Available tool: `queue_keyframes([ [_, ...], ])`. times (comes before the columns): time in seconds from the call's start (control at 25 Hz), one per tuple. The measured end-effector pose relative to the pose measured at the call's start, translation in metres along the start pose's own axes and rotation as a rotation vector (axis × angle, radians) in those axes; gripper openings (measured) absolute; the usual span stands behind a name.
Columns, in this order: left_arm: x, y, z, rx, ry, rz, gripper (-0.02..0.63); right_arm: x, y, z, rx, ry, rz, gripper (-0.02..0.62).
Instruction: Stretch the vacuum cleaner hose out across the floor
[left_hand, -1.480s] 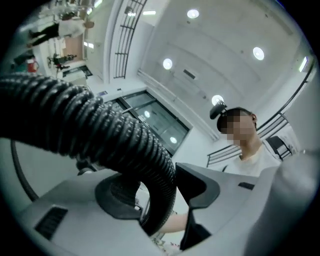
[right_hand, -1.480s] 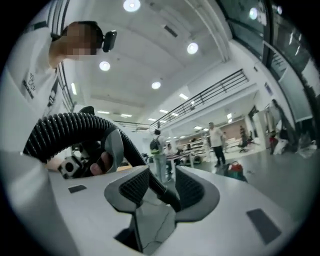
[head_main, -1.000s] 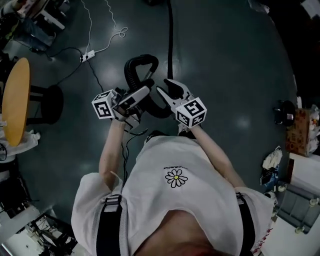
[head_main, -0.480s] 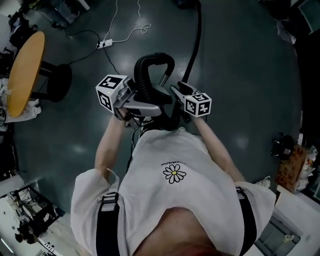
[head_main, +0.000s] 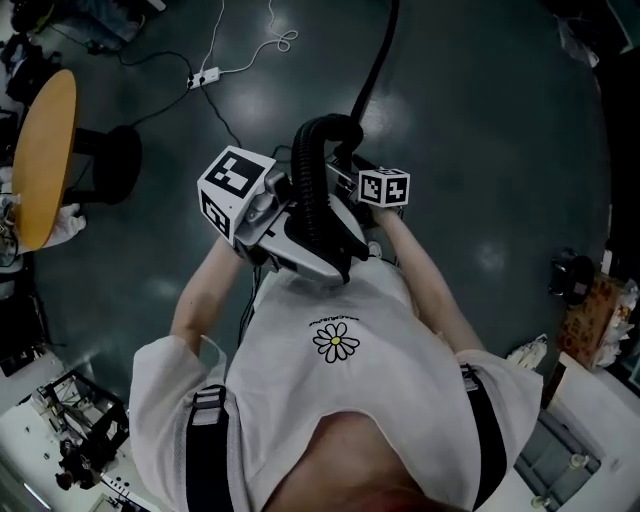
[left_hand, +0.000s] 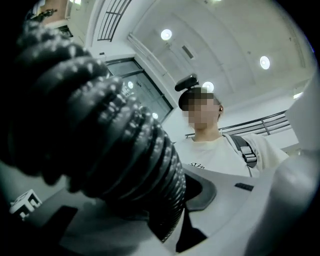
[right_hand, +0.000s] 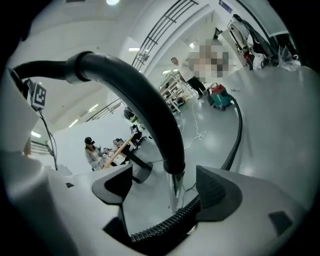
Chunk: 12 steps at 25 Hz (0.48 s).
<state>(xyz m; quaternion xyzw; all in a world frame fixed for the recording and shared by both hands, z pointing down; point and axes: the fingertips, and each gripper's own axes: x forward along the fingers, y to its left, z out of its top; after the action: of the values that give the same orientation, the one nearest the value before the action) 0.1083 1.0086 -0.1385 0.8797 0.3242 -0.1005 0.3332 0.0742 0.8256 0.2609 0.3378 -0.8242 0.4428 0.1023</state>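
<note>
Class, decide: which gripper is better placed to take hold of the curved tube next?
Right gripper: its fingers, just opened, straddle the curved tube; the left gripper, just closed, clamps the ribbed hose.

The head view looks steeply down from above the person's shoulders onto the left gripper (head_main: 300, 250) and right gripper (head_main: 350, 165), both close beneath it, with the floor (head_main: 480, 120) farther below. The left gripper view tilts up and back toward the person (left_hand: 215, 155), with the ribbed hose (left_hand: 100, 140) almost against its lens. The right gripper view faces outward and slightly down past its jaws, and shares that hose, the floor, a white cable (right_hand: 198, 135) and a round table (right_hand: 117, 152) with the head view.
</note>
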Motion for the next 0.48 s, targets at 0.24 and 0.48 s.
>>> queue_keyframes([
  [0.24, -0.01, -0.012, 0.002, -0.014, 0.002, -0.009, 0.143, 0.035, -0.009, 0.069, -0.072, -0.159, -0.019, 0.385],
  [0.48, -0.052, -0.037, 0.003, 0.017, -0.004, 0.044, 0.143, 0.03, 0.002, 0.132, -0.422, -0.043, -0.1, 0.183],
])
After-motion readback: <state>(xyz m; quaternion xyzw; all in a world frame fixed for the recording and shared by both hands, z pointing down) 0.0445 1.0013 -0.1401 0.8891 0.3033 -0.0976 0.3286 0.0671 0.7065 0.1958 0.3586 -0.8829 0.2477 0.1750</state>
